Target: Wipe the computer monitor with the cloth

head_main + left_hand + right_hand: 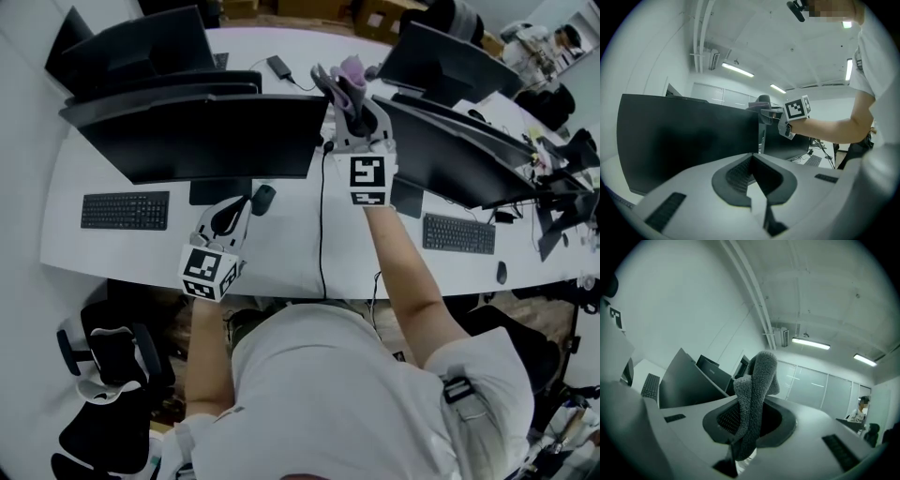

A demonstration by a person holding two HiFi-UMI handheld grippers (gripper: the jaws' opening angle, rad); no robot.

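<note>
The black monitor [216, 136] stands on the white desk [281, 258] in front of me, its dark screen [684, 140] filling the left of the left gripper view. My right gripper [345, 89] is raised at the monitor's upper right corner, shut on a fuzzy grey-purple cloth [350, 69]. In the right gripper view the cloth [757, 376] stands up out of the right gripper [752, 404]. My left gripper [228, 214] is low, near the monitor's foot, shut with nothing in it; its jaws [752, 157] meet at the tips. The right gripper's marker cube [797, 108] shows beyond the screen edge.
A keyboard [125, 210] lies left of the stand and a dark mouse [263, 199] beside my left gripper. A cable [322, 234] runs down the desk. More monitors [450, 150] and a second keyboard [458, 233] stand to the right; an office chair [112, 375] is at lower left.
</note>
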